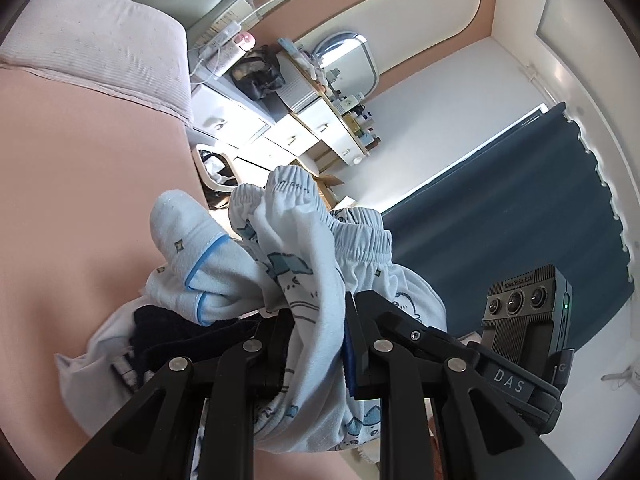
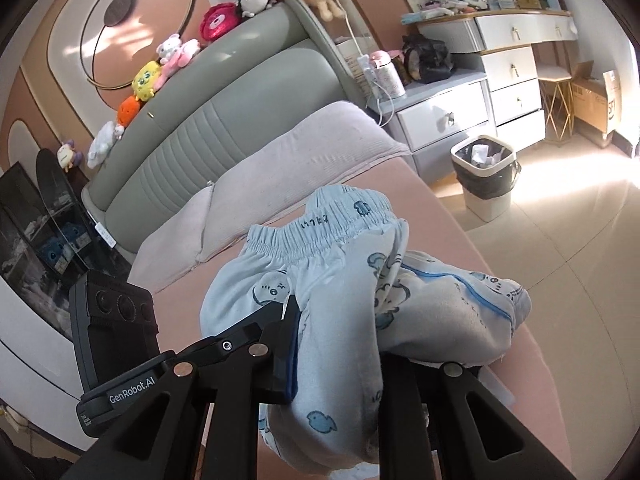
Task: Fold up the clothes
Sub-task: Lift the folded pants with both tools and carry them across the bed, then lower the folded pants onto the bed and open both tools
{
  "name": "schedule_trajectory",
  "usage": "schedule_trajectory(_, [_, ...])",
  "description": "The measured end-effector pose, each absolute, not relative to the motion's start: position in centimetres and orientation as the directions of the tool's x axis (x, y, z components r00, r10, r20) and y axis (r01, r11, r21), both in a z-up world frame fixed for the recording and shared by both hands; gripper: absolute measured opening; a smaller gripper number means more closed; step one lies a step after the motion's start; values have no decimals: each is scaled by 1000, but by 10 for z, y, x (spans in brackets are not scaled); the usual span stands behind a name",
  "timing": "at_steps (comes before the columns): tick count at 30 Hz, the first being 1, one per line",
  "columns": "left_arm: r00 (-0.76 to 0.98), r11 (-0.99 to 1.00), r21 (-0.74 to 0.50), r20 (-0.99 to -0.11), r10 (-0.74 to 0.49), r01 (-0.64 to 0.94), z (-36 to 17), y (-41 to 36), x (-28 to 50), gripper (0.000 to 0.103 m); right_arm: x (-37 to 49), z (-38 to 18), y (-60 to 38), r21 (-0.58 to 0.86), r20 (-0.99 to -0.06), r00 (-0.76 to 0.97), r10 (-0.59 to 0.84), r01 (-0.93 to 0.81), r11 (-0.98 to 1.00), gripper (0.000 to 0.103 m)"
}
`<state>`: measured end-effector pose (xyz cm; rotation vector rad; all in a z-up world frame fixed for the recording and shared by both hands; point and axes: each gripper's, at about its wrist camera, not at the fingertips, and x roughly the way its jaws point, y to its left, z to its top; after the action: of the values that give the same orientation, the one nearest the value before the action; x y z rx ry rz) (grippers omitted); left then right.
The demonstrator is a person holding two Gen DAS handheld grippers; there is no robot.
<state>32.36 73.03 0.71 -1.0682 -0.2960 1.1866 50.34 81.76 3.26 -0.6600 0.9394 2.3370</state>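
Both claws, we saw, pinched pale blue pants (image 2: 320, 280): left claw (image 1: 318, 344), right claw (image 2: 340, 352). Waistband lay ahead of each, bed (image 2: 460, 240) beneath.

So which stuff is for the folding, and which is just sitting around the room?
For the folding:
- light blue printed pants, clamped in both grippers
- left gripper
- right gripper
- pink bed below them

Just lying about:
- plush toys on the headboard
- pillows
- bin
- dressing table
- dark curtain
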Motion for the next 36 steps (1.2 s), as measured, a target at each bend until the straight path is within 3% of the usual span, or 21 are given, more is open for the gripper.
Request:
schedule_trajectory(9, [407, 20, -762, -324, 854, -648, 21, 737, 335, 17, 519, 38, 835, 511, -565, -765, 309, -618, -597, 14])
schedule_trajectory(19, [435, -158, -821, -442, 784, -548, -71, 725, 314, 17, 511, -45, 840, 468, -728, -658, 195, -684, -559, 14])
schedule_trajectory(26, [430, -95, -758, -463, 776, -645, -61, 718, 325, 17, 520, -50, 842, 403, -777, -596, 203, -718, -567, 14])
schedule_trajectory(30, [375, -94, -672, -517, 770, -735, -57, 718, 329, 17, 526, -49, 843, 306, -817, -513, 264, -773, -556, 15])
schedule_trajectory(36, [362, -122, -655, -552, 751, -745, -68, 710, 320, 17, 517, -54, 835, 240, -836, -469, 284, -779, -579, 16])
